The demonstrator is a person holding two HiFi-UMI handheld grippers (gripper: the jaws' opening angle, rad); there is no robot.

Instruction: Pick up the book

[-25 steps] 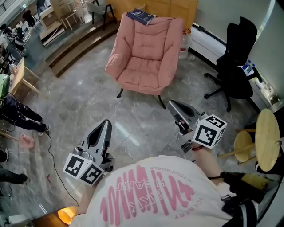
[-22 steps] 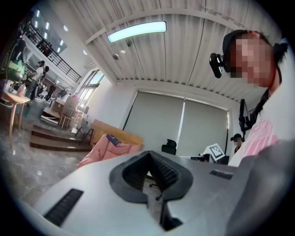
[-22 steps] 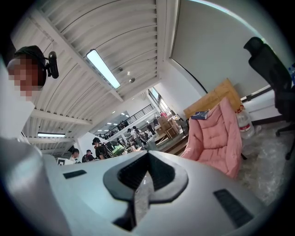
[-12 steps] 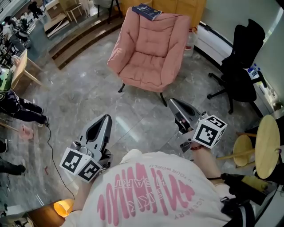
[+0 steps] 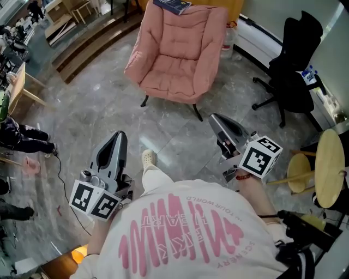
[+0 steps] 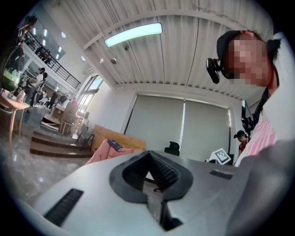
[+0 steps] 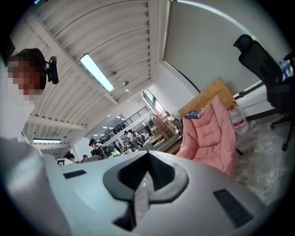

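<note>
Since a second ago a shoe (image 5: pixel 148 158) has swung forward between the left gripper (image 5: pixel 119 136) and the right gripper (image 5: pixel 216 118), I judge the walk toward the pink armchair (image 5: pixel 177 54) is under way, with nothing grasped yet. One book (image 5: pixel 172 5) lies on the armchair's top edge, well apart from the two grippers, both closed and empty. One black office chair (image 5: pixel 292 76) stands beside the armchair.

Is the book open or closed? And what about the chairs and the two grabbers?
Book: closed, lying on top of the armchair's back.
Armchair: seat empty.
Office chair: nobody in it.
Left gripper: shut, holding nothing.
Right gripper: shut, holding nothing.
</note>
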